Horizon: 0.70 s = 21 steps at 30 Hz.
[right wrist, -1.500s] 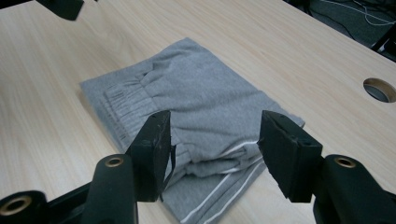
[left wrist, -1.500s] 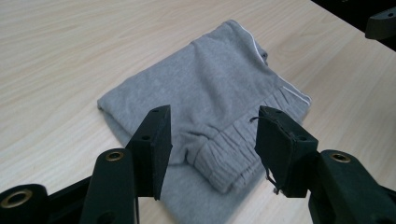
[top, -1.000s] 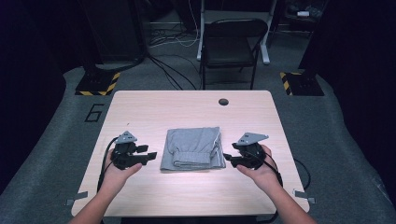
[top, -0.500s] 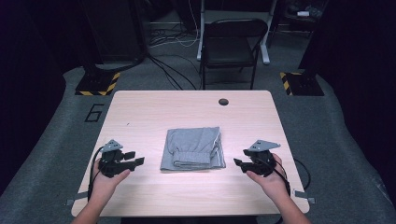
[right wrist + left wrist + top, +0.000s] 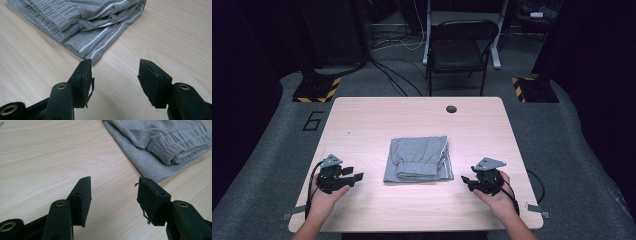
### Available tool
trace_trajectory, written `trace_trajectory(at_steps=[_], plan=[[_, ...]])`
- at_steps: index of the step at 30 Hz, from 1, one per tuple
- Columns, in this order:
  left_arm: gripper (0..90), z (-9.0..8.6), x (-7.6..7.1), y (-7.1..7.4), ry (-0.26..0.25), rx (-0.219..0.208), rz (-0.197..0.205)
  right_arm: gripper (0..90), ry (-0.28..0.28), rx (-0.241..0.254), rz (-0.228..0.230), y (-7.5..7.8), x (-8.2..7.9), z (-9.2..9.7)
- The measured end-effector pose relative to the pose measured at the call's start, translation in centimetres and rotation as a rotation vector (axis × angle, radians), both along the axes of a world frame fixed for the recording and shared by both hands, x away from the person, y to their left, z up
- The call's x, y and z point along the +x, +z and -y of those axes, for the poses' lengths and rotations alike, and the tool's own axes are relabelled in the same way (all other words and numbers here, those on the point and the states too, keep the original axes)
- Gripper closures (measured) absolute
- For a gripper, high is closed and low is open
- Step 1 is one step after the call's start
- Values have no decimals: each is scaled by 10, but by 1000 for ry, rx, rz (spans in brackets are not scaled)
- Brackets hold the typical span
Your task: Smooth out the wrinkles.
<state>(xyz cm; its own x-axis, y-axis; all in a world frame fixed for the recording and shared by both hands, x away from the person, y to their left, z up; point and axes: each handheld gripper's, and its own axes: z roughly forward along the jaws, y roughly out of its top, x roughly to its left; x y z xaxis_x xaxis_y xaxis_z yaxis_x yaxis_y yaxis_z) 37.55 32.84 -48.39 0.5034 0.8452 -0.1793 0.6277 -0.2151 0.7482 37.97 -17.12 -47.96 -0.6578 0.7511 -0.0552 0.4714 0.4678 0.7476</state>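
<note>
High view: folded grey fabric garment with ribbed cuffs and white side stripes (image 5: 418,160) lies squared up at the middle of the light wooden bench (image 5: 377,117), a little toward the person's side. Left tool (image 5: 354,177) sits off the garment's left edge, right tool (image 5: 467,181) off its right edge, both low over the bench and apart from the cloth. Each is carried in a hand near the front edge. Black folding chair (image 5: 462,47) stands beyond the far edge, not involved.

Left gripper view: jaws released, bare wood between them, nothing gripped. Garment (image 5: 162,143) is up and to the right of the jaw tips, its near corner just beside the right-hand jaw but not touching as far as I can tell. Frayed threads hang off that jaw's pad.

Right gripper view: jaws also released and empty. Garment (image 5: 82,22) lies ahead and left, its striped corner just beside the left-hand jaw tip; contact unclear.

Read: folding looks done, the stack is tidy and both tools stand clear. Judging by that, this is the end-of-fold or rest stage. If another fold or a move is wanted, the next step calls for both tools to slide in level at opposite edges, get under the full stack, and close together so the layers don't shear.
</note>
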Motion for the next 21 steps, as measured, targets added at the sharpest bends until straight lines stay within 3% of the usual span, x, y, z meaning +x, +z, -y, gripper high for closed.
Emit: trace_trajectory(at_steps=[8,11,16,17,21], plan=[[448,0,4,-8,-24,38,-9,440,-52,53,-22,-8,5,8],[446,0,6,-11,-11,31,4,440,-45,52,-25,-11,7,11],[437,0,8,-11,-21,27,-20,440,-53,50,-16,-10,5,13],[435,2,9,-12,-13,16,-5,440,-57,50,-15,-11,4,13],[427,6,10,-11,-36,15,-17,439,-62,46,-10,-13,2,13]])
